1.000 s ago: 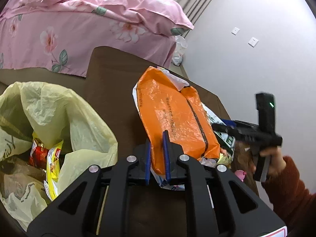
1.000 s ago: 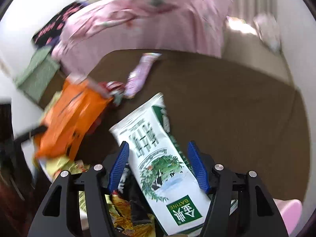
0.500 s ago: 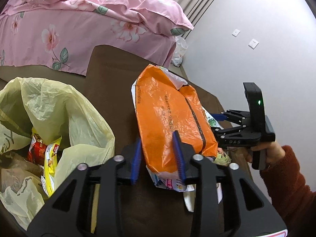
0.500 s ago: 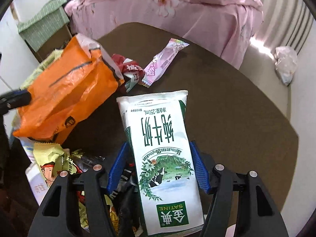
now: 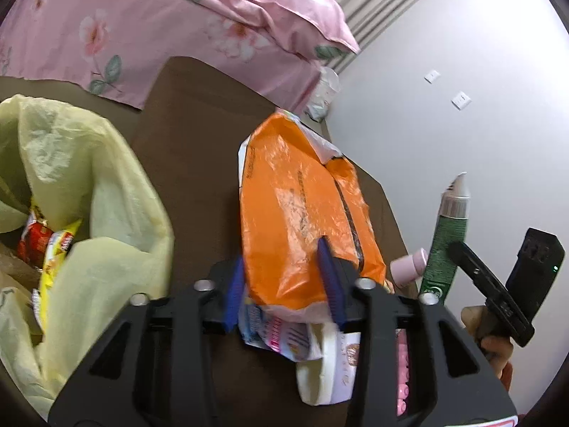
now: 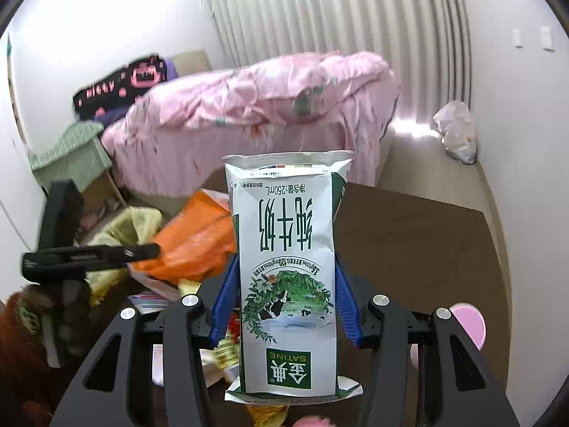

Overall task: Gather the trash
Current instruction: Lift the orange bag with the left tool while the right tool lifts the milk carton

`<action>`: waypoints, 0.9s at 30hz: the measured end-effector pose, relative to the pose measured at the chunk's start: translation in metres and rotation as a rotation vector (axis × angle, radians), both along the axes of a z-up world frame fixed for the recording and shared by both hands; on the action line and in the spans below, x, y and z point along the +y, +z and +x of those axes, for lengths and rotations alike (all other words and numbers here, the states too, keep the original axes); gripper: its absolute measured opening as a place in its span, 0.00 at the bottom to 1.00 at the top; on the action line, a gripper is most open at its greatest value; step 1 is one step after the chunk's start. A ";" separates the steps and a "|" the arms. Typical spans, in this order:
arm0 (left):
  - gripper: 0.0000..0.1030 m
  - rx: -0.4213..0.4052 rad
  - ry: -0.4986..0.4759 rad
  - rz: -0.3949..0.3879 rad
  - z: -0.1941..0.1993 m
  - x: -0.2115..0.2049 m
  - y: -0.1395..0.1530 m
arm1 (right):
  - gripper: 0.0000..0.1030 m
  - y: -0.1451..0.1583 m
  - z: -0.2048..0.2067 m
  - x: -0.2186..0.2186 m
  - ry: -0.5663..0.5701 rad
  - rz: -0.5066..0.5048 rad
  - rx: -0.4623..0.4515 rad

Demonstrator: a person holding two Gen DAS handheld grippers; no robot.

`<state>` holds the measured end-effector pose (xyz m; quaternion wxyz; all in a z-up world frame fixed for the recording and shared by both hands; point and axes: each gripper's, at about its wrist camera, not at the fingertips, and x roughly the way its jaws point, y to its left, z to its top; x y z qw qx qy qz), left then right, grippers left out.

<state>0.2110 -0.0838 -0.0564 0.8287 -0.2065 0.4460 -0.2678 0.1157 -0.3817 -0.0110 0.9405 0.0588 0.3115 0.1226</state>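
My left gripper (image 5: 281, 259) has an orange plastic bag (image 5: 295, 206) between its blue pads; the jaws are closing and the right pad presses into the bag. The bag hangs over the brown table (image 5: 199, 142). A yellow trash bag (image 5: 89, 178) gapes at the left with snack wrappers (image 5: 53, 245) inside. My right gripper (image 6: 286, 259) has its jaws closing on an upright white and green milk carton (image 6: 284, 249), lifted off the table. From the left wrist, that carton (image 5: 444, 242) shows edge-on at the right. The right wrist view has the left gripper (image 6: 89, 252) reaching the orange bag (image 6: 192, 242).
Loose wrappers (image 5: 281, 334) and a white tub (image 5: 320, 373) lie under the orange bag. A pink round lid (image 6: 469, 320) sits at the table's right. Behind stand a pink bed (image 6: 266, 99), a green wicker cabinet (image 6: 71, 156) and a white bag (image 6: 455, 131) on the floor.
The right gripper has risen with the milk carton, its view tilting up from the table to the room. The left jaws spread wider around the orange bag, then narrowed.
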 end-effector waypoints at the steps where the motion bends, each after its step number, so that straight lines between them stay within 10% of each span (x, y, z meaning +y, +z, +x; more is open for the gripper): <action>1: 0.08 -0.007 -0.016 0.012 -0.002 -0.004 0.002 | 0.46 0.002 -0.006 0.001 -0.007 -0.011 -0.015; 10: 0.03 -0.229 -0.107 0.085 -0.051 -0.019 0.065 | 0.46 0.017 -0.050 0.013 -0.024 -0.064 -0.087; 27: 0.02 -0.362 -0.179 0.134 -0.123 0.013 0.114 | 0.46 0.025 -0.097 0.013 -0.018 -0.012 -0.129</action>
